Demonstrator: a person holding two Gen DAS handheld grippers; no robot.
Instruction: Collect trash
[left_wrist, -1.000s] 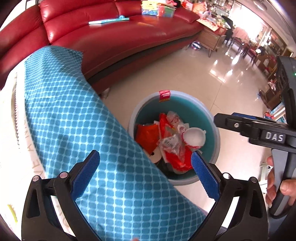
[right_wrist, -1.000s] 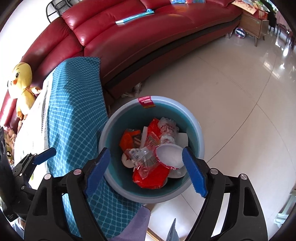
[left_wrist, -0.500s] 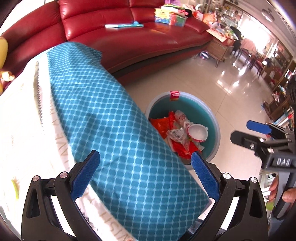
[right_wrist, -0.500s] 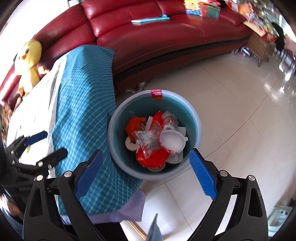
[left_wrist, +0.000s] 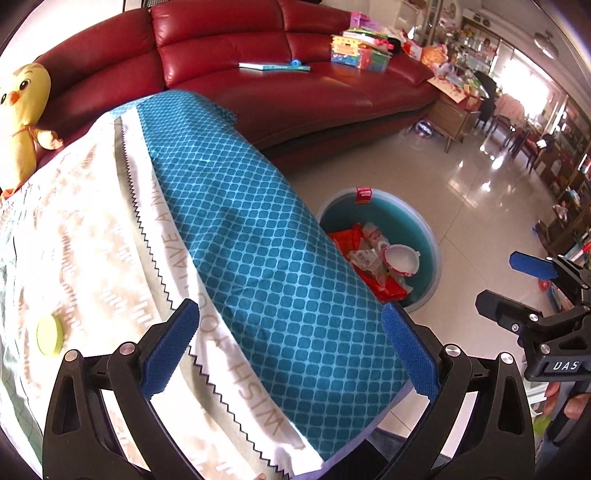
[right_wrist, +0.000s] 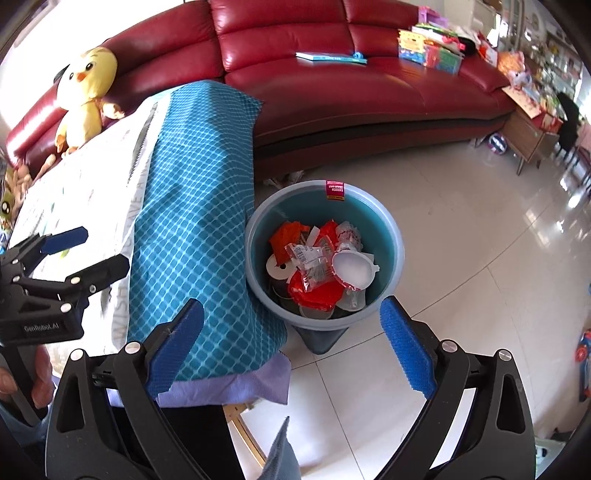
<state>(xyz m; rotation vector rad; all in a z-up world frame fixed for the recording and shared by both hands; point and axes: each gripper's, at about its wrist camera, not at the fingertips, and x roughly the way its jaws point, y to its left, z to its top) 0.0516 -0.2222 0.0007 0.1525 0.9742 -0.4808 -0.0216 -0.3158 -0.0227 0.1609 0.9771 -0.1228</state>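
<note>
Left gripper (left_wrist: 290, 345) & right gripper (right_wrist: 291, 345): both spread, empty; trash-filled bin (right_wrist: 384, 236) at frame centre.

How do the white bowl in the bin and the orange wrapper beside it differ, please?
The white bowl is round and keeps its shape; the orange wrapper is crumpled and flat. The bowl lies on top of the pile; the wrapper sits lower, against the wall of the blue bin. Both are inside the bin.

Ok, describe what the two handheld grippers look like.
Both the left gripper and the right gripper have black plastic arms with silver rivets and jaws lined with textured blue pads. White lettering marks the bodies: "DAS" on the right, "GenRobot.AI" on the left.
</note>
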